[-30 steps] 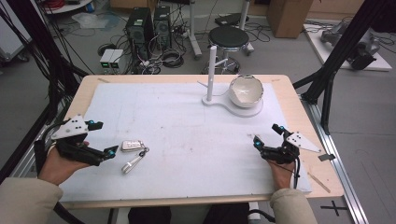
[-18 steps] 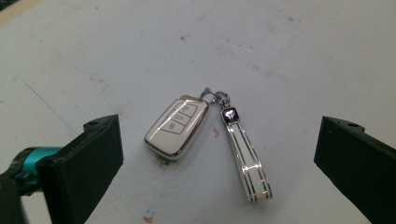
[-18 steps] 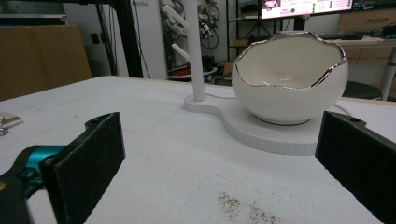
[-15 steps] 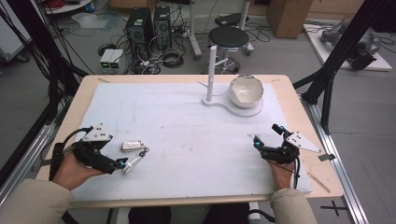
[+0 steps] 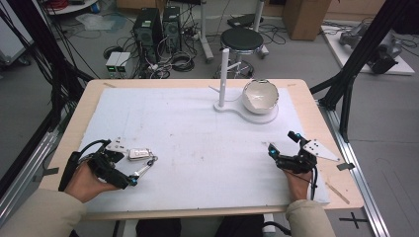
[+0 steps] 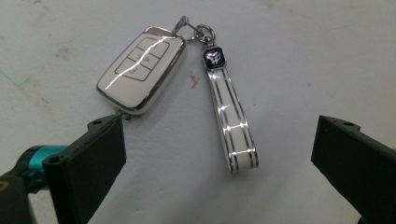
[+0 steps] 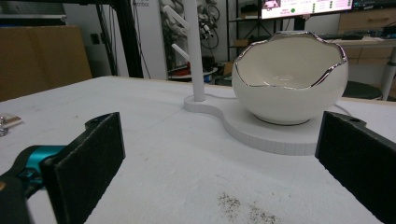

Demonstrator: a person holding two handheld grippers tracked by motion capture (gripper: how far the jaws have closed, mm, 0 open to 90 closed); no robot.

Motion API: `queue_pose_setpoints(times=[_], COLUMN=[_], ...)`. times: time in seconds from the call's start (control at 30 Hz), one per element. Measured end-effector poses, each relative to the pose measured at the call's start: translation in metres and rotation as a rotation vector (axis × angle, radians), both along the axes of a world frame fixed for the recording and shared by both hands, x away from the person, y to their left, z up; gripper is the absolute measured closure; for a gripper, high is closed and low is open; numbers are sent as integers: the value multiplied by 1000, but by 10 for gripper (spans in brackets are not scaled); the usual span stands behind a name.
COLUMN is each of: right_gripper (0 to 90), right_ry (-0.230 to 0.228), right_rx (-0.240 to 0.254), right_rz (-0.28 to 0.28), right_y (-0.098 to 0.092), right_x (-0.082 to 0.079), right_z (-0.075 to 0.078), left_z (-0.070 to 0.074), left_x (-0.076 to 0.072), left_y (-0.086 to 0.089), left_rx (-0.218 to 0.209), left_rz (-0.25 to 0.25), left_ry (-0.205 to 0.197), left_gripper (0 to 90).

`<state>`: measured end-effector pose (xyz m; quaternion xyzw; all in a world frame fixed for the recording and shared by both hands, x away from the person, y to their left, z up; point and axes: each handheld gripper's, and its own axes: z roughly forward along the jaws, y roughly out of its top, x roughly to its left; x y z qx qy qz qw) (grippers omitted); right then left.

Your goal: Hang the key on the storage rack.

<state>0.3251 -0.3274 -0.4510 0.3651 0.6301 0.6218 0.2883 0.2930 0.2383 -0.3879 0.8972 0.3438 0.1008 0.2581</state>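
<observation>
The left claw point(image 5: 129, 168) is held low over the white mat point(image 5: 197, 143) at the near left of the desk point(image 5: 316, 106), its 2 jaws spread wide apart and nothing gripped between them. In the left gripper view, a white car key fob point(image 6: 140, 74) with chrome edging is seen flat on the mat, just past the left jaw's tip. A white strap point(image 6: 231, 126) with dark stripes is joined to the fob by a metal ring point(image 6: 204, 31) and lies in the gap between the jaws, touched by neither. The right claw point(image 5: 282, 144) is rested at the near right of the mat, its jaws likewise apart and empty. Beyond it, an egg-shaped white bowl point(image 7: 289, 77) with a silver rim is seated on a white stand point(image 7: 261, 128) beside an upright post point(image 7: 191, 49)
</observation>
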Motion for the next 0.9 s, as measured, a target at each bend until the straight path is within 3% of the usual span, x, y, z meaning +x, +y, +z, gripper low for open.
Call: queue_pose_setpoints(times=[0.17, 0.37, 0.6, 0.8, 0.9], right_gripper=[5, 5, 5, 5, 5], right_ry=[0, 1, 1, 1, 1], right_rx=[-1, -1, 0, 0, 0], right_rz=[1, 0, 1, 1, 1], right_y=[0, 0, 0, 0, 0], right_x=[0, 0, 0, 0, 0], right_z=[0, 0, 0, 0, 0], left_z=[-3, -9, -14, -15, -16], left_x=[1, 1, 2, 2, 2], left_y=[-3, -7, -10, -11, -11], left_rx=[14, 60, 75, 89, 88], left_rz=[2, 7, 7, -4, -25], left_ry=[26, 60, 99, 126, 132], left_gripper=[36, 38, 87, 146, 236])
